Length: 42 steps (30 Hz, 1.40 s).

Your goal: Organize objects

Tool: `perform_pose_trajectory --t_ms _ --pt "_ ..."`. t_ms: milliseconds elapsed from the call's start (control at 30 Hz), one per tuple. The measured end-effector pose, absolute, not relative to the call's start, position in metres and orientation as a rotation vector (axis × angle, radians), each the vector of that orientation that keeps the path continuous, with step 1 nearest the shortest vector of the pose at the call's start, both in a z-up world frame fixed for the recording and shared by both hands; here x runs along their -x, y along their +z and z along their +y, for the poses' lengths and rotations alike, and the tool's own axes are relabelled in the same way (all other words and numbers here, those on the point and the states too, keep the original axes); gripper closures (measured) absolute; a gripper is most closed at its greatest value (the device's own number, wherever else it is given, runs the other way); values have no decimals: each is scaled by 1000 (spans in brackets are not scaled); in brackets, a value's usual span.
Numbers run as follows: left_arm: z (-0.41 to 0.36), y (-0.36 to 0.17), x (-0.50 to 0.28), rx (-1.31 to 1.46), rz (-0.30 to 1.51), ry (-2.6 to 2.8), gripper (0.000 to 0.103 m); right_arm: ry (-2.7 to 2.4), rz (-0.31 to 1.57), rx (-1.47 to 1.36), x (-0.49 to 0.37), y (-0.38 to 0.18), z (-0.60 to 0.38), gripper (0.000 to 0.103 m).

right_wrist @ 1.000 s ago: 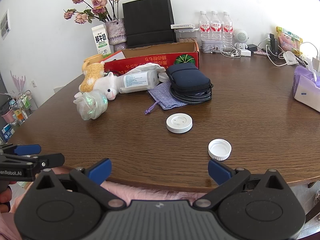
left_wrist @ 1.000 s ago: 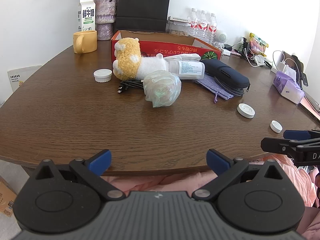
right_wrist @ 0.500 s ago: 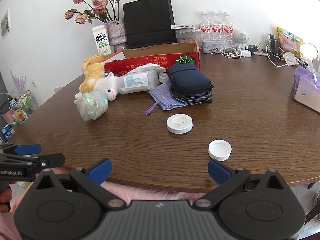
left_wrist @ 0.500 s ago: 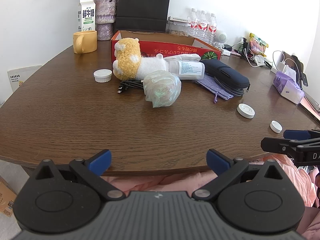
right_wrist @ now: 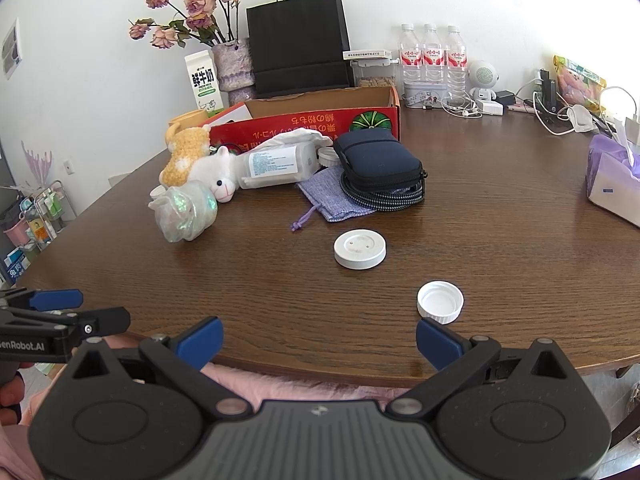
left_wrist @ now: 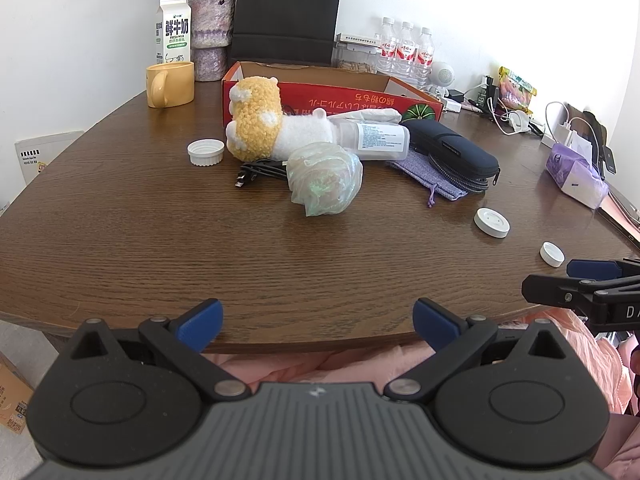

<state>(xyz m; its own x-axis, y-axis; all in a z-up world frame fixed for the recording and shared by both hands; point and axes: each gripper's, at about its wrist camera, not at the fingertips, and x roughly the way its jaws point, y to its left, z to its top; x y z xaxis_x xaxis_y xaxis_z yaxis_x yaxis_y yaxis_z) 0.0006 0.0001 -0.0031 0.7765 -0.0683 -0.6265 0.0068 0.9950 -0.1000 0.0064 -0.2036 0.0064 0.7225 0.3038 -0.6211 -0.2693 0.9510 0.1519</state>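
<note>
While both tongs, left (left_wrist: 316,320) and right (right_wrist: 319,338), gape empty, the plush toy (left_wrist: 276,134) hides the bottle (left_wrist: 376,141) (partly).

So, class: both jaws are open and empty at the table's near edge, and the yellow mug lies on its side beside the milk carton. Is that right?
Not quite. The yellow mug stands upright, as the left wrist view shows, beside the milk carton. The rest holds: the left gripper and right gripper are open and empty at the near edge of the table.
</note>
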Motion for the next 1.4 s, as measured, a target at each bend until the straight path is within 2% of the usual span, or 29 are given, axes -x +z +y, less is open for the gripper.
perform_pose_trajectory --t_ms 1400 --pt "0 -8 0 105 692 -36 0 234 643 -2 -14 9 -214 2"
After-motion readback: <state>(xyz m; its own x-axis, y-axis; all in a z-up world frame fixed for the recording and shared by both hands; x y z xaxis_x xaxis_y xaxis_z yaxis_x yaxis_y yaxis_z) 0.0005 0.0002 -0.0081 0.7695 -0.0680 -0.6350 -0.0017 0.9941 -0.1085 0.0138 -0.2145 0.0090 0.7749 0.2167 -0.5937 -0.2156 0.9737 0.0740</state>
